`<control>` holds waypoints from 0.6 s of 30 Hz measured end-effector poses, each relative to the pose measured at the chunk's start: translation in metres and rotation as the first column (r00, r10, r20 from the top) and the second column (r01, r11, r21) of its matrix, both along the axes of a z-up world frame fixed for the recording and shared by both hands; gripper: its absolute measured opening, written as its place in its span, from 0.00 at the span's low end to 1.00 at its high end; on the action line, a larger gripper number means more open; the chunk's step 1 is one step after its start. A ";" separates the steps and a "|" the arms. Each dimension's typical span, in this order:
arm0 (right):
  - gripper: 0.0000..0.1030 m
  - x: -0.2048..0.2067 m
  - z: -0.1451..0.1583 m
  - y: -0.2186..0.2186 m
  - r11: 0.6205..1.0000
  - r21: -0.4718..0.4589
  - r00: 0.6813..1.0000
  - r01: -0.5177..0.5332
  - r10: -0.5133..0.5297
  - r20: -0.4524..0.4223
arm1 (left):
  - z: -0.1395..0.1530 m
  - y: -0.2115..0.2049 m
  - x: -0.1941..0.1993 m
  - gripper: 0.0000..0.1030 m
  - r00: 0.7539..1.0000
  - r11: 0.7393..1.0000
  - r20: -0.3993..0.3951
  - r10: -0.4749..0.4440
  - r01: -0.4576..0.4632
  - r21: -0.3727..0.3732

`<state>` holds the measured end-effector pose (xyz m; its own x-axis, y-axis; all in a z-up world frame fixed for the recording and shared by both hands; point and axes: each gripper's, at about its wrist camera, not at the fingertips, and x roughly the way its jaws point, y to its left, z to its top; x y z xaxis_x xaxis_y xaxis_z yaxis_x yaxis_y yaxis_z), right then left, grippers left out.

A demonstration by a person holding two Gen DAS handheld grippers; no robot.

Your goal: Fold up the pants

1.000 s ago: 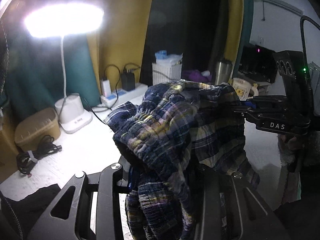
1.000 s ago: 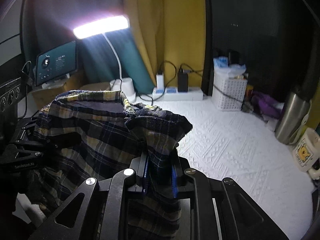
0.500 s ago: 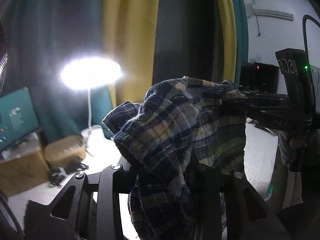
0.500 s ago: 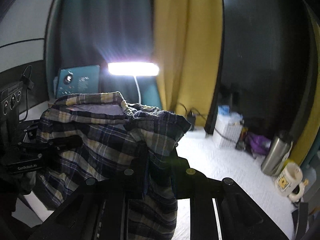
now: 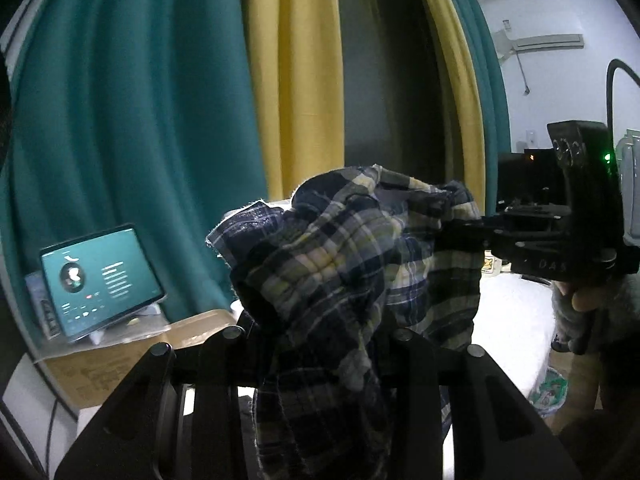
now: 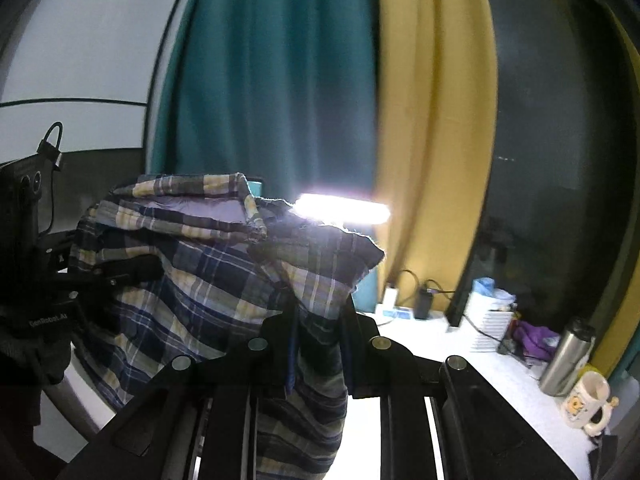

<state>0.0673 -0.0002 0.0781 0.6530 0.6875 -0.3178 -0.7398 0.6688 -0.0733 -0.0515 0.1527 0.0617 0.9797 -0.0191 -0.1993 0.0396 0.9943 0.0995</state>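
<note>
Well, span: the plaid pants [image 5: 352, 280] are hanging in the air between both grippers, the waistband edge running roughly level from one to the other.
Left gripper [image 5: 320, 344]: its jaws are pinching a bunched corner of the cloth.
Right gripper [image 6: 318, 344]: its jaws are clamping the other corner.
Below: the legs are probably dangling toward the white table [image 6: 472, 392], though hidden.

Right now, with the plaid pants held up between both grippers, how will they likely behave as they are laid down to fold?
Probably floppy: the plaid pants sag and bunch between the left hand-held gripper and the right hand-held gripper. Likely light, since two narrow pinches carry them. Loose cloth hanging below may swing and crease.
</note>
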 end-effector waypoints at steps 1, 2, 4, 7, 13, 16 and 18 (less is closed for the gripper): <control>0.18 0.000 -0.002 0.004 1.000 0.000 1.000 -0.009 0.009 -0.009 | -0.002 0.005 -0.004 0.33 1.000 1.000 -0.002 0.012 -0.012 -0.002; 0.17 0.001 -0.005 0.009 1.000 -0.003 1.000 -0.017 0.017 -0.020 | -0.004 0.007 -0.005 0.33 1.000 1.000 -0.007 0.020 -0.020 -0.006; 0.18 0.003 -0.014 0.018 0.999 -0.013 0.999 -0.034 0.033 -0.043 | -0.012 0.014 -0.005 0.33 0.999 0.999 -0.031 0.038 -0.038 -0.019; 0.17 0.012 -0.030 0.031 0.998 -0.027 0.995 -0.049 0.046 -0.093 | -0.025 0.023 -0.005 0.33 0.995 0.998 -0.079 0.054 -0.057 -0.034; 0.17 0.045 -0.078 0.052 0.996 -0.073 0.974 -0.049 0.031 -0.224 | -0.070 0.043 0.023 0.33 0.972 0.994 -0.223 0.069 -0.085 -0.065; 0.17 0.062 -0.099 0.063 0.994 -0.094 0.960 -0.047 0.019 -0.281 | -0.094 0.051 0.045 0.33 0.955 0.993 -0.282 0.089 -0.106 -0.045; 0.17 0.078 -0.115 0.070 0.993 -0.107 0.947 -0.043 0.006 -0.322 | -0.102 0.054 0.055 0.33 0.947 0.992 -0.310 0.084 -0.108 -0.060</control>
<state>0.1448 0.0702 -0.0373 0.4875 0.6503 -0.5826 -0.7525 0.6514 0.0974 0.0037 0.2072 -0.0404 0.8694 0.0455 -0.4920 -0.0396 0.9990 0.0226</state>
